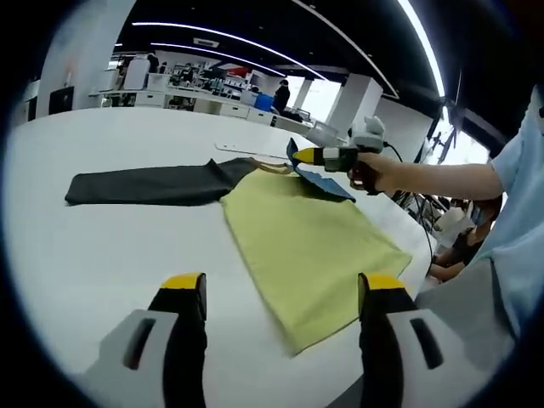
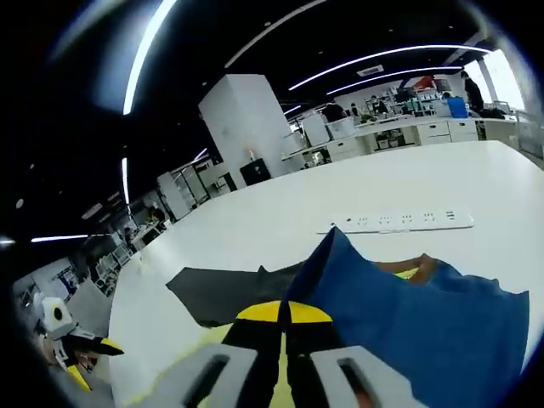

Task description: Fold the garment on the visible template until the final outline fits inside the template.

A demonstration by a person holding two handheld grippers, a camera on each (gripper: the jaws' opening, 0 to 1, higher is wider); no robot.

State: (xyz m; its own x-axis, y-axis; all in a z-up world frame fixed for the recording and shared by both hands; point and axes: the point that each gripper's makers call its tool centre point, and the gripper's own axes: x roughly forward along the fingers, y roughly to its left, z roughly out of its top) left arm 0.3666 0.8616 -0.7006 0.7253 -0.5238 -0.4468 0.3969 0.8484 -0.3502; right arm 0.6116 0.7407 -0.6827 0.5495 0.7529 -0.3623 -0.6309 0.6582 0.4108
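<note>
The garment (image 1: 314, 246) lies flat on the white counter (image 1: 102, 263), near the counter edge closest to the person. Its body is yellow-green. One dark grey sleeve (image 1: 153, 184) extends flat across the counter, away from the person. The other sleeve (image 1: 327, 180) is blue and is raised off the counter at its free end.

Left tool (image 1: 281, 293): both yellow-tipped jaws stand wide apart with nothing between them. The tool hovers above the near part of the counter, and the lower hem of the garment shows between the two jaws without touching either.

Right tool (image 2: 285, 313): in the right gripper view the two jaws are pressed together, and the blue sleeve (image 2: 408, 323) rises from directly behind the tips, so the jaws appear clamped on its edge. In the left gripper view the same tool (image 1: 299, 156) is held in the person's hand (image 1: 374, 174) above the far shoulder of the garment, with the blue cloth hanging from its tip.

A white power strip (image 2: 399, 223) lies on the counter beyond the garment collar, apart from the fabric. In the right gripper view the left tool (image 2: 81, 357) shows at the lower left edge.

A template outline cannot be made out on the counter in either view.
</note>
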